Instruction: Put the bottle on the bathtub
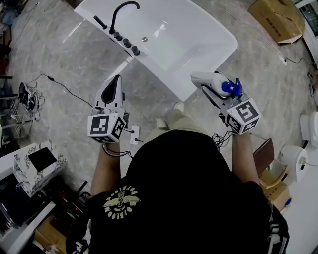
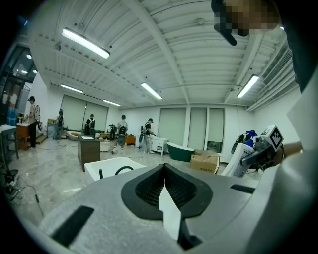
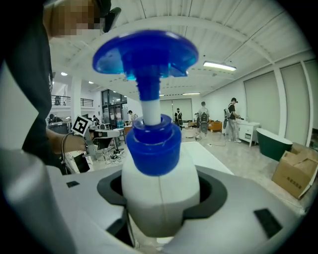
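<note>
My right gripper [image 3: 159, 218] was clamped on the white body of the bottle [image 3: 153, 141], below its blue collar and pump head. My left gripper [image 2: 164, 196] was closed on nothing. The bottle hung in the air just short of the bathtub [image 1: 208, 39], near its end rim. I judged the plastic smooth and fairly stiff, its fill unknown: grip the body, never the pump stem, which would likely give.

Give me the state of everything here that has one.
left claw, shut, empty
right claw, shut on the pump bottle
pump bottle, held in the air, not yet on the bathtub
bathtub, empty
faucet, no water running
cardboard box, closed
</note>
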`<state>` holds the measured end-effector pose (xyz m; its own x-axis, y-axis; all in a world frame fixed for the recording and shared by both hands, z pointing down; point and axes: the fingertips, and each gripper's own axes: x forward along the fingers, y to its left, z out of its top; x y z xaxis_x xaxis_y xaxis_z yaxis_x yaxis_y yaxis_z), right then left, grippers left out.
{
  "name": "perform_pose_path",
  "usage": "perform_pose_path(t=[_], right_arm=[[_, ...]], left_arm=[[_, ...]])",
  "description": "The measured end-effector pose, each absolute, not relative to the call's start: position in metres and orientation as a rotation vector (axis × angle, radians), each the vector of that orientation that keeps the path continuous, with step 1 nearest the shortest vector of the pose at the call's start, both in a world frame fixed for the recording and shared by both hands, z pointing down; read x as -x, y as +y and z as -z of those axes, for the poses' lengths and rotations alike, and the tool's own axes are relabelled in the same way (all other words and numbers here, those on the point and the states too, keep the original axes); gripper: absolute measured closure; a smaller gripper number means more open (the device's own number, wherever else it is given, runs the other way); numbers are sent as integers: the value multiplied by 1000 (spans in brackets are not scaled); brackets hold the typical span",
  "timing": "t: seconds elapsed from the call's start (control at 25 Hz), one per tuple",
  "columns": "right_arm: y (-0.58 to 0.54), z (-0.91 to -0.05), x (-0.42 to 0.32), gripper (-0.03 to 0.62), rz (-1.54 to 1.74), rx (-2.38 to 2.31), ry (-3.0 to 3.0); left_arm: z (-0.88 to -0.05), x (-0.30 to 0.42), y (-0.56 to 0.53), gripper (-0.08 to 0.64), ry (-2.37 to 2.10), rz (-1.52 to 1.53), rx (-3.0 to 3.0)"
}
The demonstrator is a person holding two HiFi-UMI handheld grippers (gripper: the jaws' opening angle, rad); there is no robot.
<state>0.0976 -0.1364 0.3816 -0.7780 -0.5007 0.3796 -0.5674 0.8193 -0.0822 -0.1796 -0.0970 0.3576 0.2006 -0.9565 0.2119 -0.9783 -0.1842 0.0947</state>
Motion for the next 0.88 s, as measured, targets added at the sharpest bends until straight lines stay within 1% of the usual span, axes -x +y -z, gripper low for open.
perform_pose_path(t=[0.4, 0.72, 0.88], right_arm=[[-179, -403, -77, 319, -201, -660, -2623], [-219, -410, -74, 320, -180, -522, -2629], [-231, -413, -63, 321, -201, -428, -2651]], left_arm=[[-375, 176, -136, 551, -1874, -198, -2209], [-369, 164, -180, 551, -1941, -180, -2167], [-366, 169, -189, 551, -2004, -168, -2116]])
